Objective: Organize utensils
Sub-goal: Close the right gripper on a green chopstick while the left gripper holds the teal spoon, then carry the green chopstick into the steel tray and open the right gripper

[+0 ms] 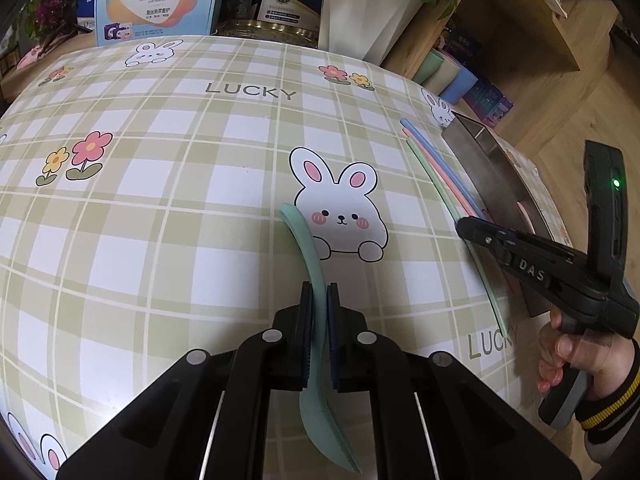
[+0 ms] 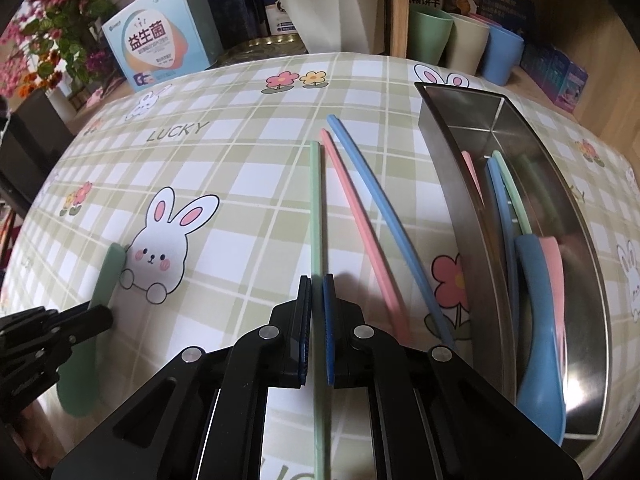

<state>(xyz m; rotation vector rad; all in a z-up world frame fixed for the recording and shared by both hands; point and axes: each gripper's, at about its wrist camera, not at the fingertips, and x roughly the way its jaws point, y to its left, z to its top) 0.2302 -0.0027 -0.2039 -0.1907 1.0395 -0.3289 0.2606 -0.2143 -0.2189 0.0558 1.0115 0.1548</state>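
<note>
Left gripper (image 1: 319, 300): jaws are closing tight on the handle of the green spoon (image 1: 310, 264), pads pressing both sides. The spoon is lying on the checked tablecloth (image 1: 160, 200), handle tip pointing toward 12 o'clock beside the printed rabbit, bowl toward 6 o'clock under the gripper.

Right gripper (image 2: 317, 300): jaws are nearly shut around the green chopstick (image 2: 316, 208), which is running between the pads; contact looks firm, though whether it is lifted off the cloth I cannot tell. The pink chopstick (image 2: 360, 220) and blue chopstick (image 2: 384, 204) are lying just beside it at 2 o'clock, loose on the cloth. Further toward 3 o'clock the steel tray (image 2: 452, 184) is already holding a blue spoon (image 2: 540, 320), a pink spoon (image 2: 554, 256) and more sticks.

Step in hand, as I judge it: both hands are picking up one green piece each for the tray. Next move probably calls for lifting each piece level and carrying it toward 3 o'clock, over the tray's near wall, lengthwise with what is inside; the thin chopstick may pivot in the pads.

Writing: "LUCKY" on the cloth in both views; "DAS" on the right gripper as seen from the left camera; a blue box (image 2: 160, 44) at 11 o'clock is showing "益生菌".
</note>
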